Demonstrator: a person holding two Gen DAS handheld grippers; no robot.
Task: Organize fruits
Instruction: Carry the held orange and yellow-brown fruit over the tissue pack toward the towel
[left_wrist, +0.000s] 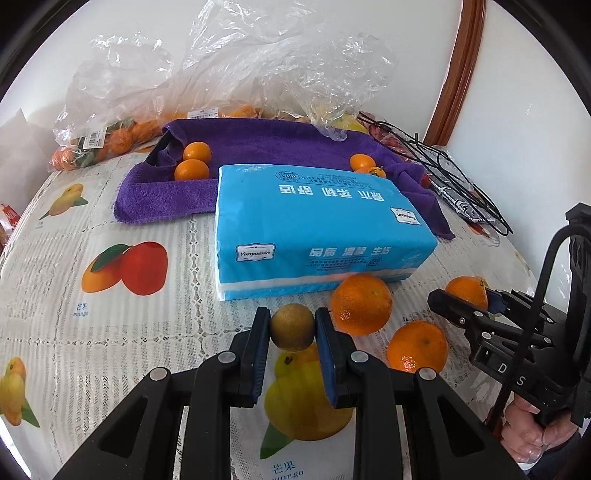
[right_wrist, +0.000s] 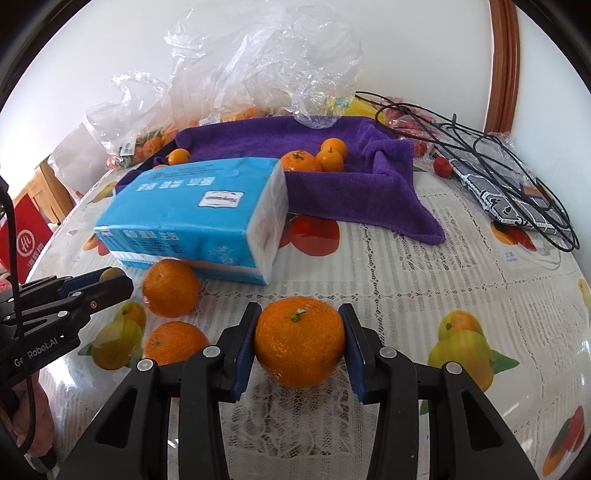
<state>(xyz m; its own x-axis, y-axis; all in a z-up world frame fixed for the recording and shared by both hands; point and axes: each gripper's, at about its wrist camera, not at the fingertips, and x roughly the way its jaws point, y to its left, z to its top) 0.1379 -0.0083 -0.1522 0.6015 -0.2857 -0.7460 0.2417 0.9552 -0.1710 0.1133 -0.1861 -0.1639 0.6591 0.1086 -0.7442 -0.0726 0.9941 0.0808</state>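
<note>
Fruits: both grippers loaded, one piece each, near the table's front edge.
My left gripper (left_wrist: 292, 326) was clamped on a small brown-green fruit (left_wrist: 292, 326), pads touching both sides; my right gripper (right_wrist: 300, 341) was clamped on a large orange (right_wrist: 300, 341), stem up. Two loose oranges (left_wrist: 361, 304) (left_wrist: 417, 346) sat on the table (left_wrist: 147, 221) between the grippers, one touching the blue tissue pack (left_wrist: 317, 218). Behind the pack, a purple towel (left_wrist: 266, 144) lined a tray toward the table's back edge, with small oranges in it: two (left_wrist: 192, 162) at its left end, more (right_wrist: 314, 157) at its right. Clear plastic bags (left_wrist: 221, 66) of fruit lay along the back edge, black cables (right_wrist: 480, 147) toward the back right.
</note>
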